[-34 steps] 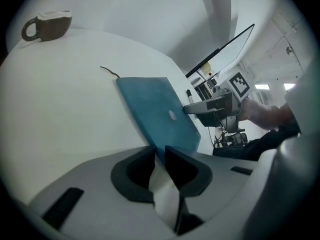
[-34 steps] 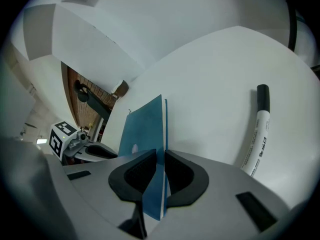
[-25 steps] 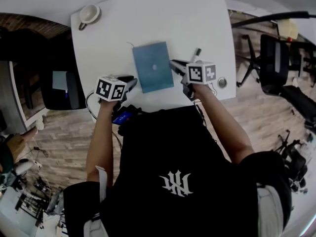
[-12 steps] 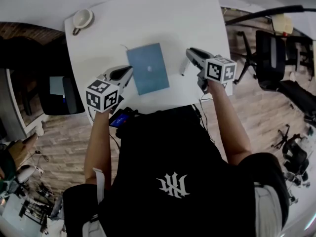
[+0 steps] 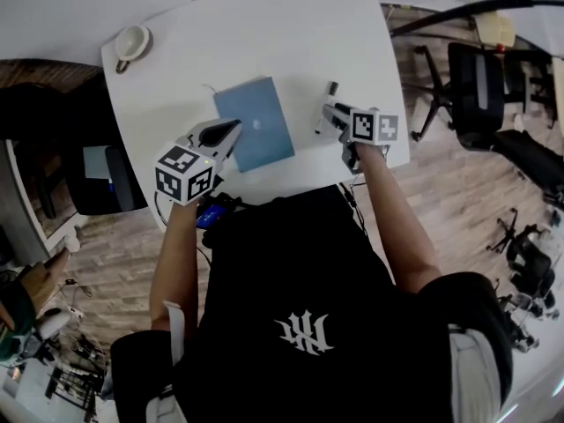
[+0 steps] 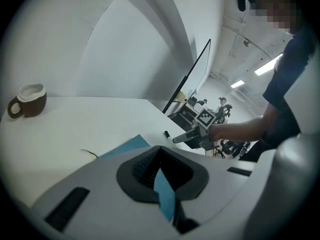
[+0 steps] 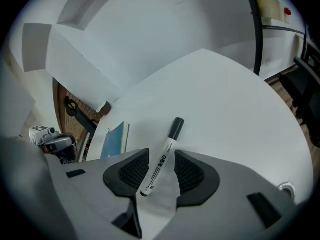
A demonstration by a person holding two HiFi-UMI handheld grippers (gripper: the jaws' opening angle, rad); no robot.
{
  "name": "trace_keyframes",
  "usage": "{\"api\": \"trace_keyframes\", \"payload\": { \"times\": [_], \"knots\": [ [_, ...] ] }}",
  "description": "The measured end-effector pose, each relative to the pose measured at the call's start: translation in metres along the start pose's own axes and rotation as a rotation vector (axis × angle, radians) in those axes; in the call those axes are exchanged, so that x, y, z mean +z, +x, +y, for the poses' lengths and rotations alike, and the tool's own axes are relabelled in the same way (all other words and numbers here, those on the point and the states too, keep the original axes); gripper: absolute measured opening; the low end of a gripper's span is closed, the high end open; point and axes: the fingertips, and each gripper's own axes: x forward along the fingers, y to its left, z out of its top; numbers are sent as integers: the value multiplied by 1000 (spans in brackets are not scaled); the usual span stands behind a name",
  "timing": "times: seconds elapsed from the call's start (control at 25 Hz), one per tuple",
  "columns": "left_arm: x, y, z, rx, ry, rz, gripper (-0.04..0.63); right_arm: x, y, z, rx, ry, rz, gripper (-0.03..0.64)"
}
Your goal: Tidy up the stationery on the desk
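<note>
Right hand-held gripper (image 7: 161, 170) has its jaws apart around a white marker (image 7: 162, 156) with a black cap, not clamped on it. The marker lies near the right edge of the white worktop (image 5: 264, 33). Left hand-held gripper (image 6: 162, 174) is apart too, just beside a blue notebook (image 5: 256, 123) toward the near edge.

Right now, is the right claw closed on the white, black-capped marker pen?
No, the right claw is open, and the white, black-capped marker pen lies between its jaws with gaps either side.
</note>
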Motion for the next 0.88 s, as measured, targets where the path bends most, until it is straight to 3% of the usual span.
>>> {"api": "trace_keyframes", "payload": {
  "times": [0.4, 0.6, 0.88],
  "knots": [
    [-5, -1, -1, -7, 4, 16, 3, -7, 11, 0, -109, -72, 43, 160],
    [-7, -2, 1, -4, -1, 14, 3, -7, 11, -5, -165, -136, 63, 115],
    [-10, -3, 4, 2, -5, 10, 3, -6, 10, -5, -168, -154, 60, 89]
  ]
}}
